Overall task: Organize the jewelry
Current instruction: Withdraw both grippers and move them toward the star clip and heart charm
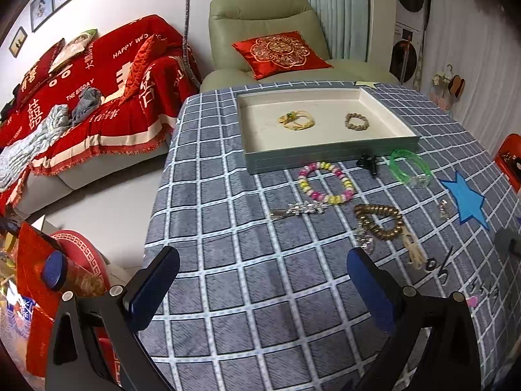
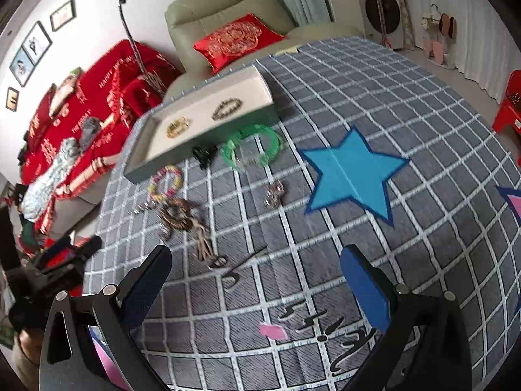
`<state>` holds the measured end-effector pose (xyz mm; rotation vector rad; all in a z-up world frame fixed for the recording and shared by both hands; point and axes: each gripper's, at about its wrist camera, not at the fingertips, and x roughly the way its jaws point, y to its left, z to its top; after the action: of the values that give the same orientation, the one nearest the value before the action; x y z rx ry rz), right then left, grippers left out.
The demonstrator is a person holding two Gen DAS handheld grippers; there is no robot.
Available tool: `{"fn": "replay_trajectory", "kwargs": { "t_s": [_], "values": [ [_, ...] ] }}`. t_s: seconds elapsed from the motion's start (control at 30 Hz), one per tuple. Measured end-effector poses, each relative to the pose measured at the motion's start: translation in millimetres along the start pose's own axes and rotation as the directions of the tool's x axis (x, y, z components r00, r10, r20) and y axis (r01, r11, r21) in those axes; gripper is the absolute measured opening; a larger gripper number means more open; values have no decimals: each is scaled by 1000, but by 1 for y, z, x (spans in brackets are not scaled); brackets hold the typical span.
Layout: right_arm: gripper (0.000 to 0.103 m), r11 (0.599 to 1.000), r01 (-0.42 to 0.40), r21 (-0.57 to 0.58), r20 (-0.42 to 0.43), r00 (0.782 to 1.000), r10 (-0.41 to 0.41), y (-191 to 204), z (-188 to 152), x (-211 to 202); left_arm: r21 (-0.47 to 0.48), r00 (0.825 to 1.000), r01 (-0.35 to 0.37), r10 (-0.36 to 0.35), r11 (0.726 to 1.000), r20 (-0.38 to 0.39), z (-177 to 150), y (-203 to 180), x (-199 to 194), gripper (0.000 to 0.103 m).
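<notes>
Both grippers empty over the tabletop, jewelry waiting ahead

Left gripper (image 1: 260,280) and right gripper (image 2: 257,277) have fingers spread, pinching nothing; loose bracelets such as the pink-yellow bracelet (image 1: 325,183) lie beyond them, the tray (image 1: 325,159) farther ahead holding two already.

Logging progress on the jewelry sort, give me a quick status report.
Left gripper open, empty. Right gripper open, empty. Two bracelets in the tray; pink and yellow bracelet, green bangle, brown beads on the tablecloth. Nothing in the way.

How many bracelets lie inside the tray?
2. A yellow bracelet lies left of centre in the tray, and a brown beaded bracelet lies to its right. None seems hidden.
</notes>
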<state>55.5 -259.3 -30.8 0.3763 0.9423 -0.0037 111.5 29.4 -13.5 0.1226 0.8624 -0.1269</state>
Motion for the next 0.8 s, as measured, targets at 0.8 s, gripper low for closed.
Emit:
{"fn": "replay_trajectory", "kwargs": {
  "t_s": [0.8],
  "values": [
    [97, 992, 126, -20, -81, 989, -128, 0, 32, 61, 271, 983, 175, -152, 947, -106, 36, -17, 82, 95]
  ]
}}
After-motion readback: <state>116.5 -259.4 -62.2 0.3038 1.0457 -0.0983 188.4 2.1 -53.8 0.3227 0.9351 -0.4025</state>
